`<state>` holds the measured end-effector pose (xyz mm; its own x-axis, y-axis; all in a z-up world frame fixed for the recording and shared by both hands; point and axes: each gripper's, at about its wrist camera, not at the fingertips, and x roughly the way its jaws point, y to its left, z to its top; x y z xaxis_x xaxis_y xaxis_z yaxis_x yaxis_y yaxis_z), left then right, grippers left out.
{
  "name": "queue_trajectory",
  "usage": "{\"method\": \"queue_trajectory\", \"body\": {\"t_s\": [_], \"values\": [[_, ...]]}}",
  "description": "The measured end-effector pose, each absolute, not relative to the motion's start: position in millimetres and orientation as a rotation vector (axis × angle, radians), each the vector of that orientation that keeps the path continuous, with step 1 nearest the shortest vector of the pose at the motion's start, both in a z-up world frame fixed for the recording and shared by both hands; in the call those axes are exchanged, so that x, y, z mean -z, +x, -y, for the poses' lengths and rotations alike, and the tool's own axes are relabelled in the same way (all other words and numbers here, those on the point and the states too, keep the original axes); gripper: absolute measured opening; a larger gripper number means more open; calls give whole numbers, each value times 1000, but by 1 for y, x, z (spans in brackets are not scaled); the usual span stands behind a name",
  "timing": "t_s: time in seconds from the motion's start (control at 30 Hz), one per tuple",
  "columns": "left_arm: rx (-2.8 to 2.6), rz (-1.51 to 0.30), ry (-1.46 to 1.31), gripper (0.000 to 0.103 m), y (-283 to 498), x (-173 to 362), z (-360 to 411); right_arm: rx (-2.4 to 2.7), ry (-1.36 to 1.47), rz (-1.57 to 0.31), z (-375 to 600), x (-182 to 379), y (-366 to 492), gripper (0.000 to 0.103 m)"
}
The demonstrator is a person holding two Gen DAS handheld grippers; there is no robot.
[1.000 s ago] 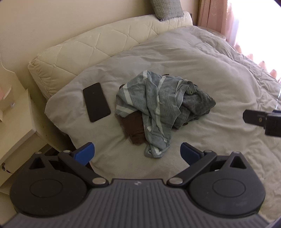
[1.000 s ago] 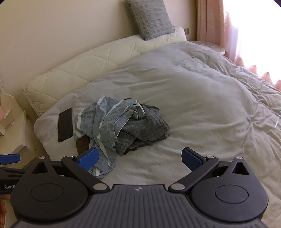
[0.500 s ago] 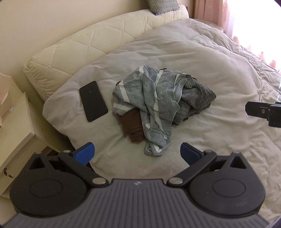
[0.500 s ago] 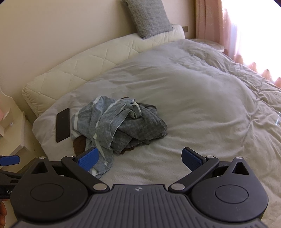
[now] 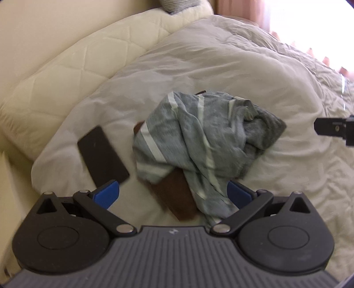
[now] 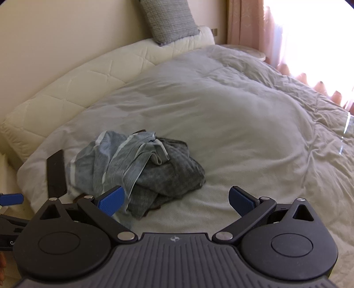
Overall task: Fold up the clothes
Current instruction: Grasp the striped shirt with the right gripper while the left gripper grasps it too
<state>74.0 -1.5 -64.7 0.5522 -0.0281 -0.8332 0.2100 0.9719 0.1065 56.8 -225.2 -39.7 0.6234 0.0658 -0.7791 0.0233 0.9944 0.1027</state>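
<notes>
A crumpled pile of clothes lies on the bed's grey duvet [image 5: 232, 73]: a blue-grey garment with pale stripes [image 5: 188, 137] on top, a darker grey knit piece [image 5: 263, 130] at its right, a brown piece [image 5: 174, 195] poking out below. My left gripper [image 5: 173, 195] hangs open just over the near end of the pile, the striped hem between its blue pads. In the right wrist view the same pile [image 6: 141, 168] sits left of centre, and my right gripper [image 6: 177, 200] is open over bare duvet to its right.
A black phone [image 5: 102, 156] lies flat on the duvet left of the pile. A quilted cream headboard [image 5: 73, 66] runs behind, with a grey cushion [image 6: 168, 21] on it. Bright curtained window [image 6: 309, 33] at right. The right gripper's finger [image 5: 334, 129] shows at the right edge.
My left gripper has moved forward and down toward the pile, whose near end now lies between its pads. My right gripper has drifted slightly closer to the bed. Both stay open.
</notes>
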Motion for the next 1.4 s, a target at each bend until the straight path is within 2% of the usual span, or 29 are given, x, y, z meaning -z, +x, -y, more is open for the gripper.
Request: {"method": "queue_trajectory", "body": {"t_s": [0.3,0.43,0.5,0.63,0.87,0.93,1.0,1.07,1.1,1.17,1.23,1.4], "values": [[295,-973,291,102,130,96,-21,-1,83,-933,186,60,103,102],[364,-969,331,102,155,110,-31,-19,83,-958,172,74,121,91],[404,-966,359,102,166,115,-33,-31,87,-968,166,81,128,89],[498,-958,432,99,186,125,-33,-65,119,-1002,156,98,133,75],[671,-964,510,88,219,146,-29,-91,131,-1063,138,134,127,68],[715,-976,508,80,227,152,-27,-92,130,-1071,134,143,127,65],[746,-977,514,70,231,153,-23,-99,139,-1073,132,149,128,56],[776,-984,508,44,234,152,-21,-107,147,-1070,129,152,128,33],[778,-988,508,39,235,150,-21,-110,147,-1065,128,152,128,29],[775,-985,512,22,236,147,-19,-116,146,-1055,125,151,127,15],[786,-978,494,15,237,141,-20,-114,142,-1039,125,145,125,9],[791,-895,464,11,232,112,-22,-82,139,-958,135,113,116,7]]}}
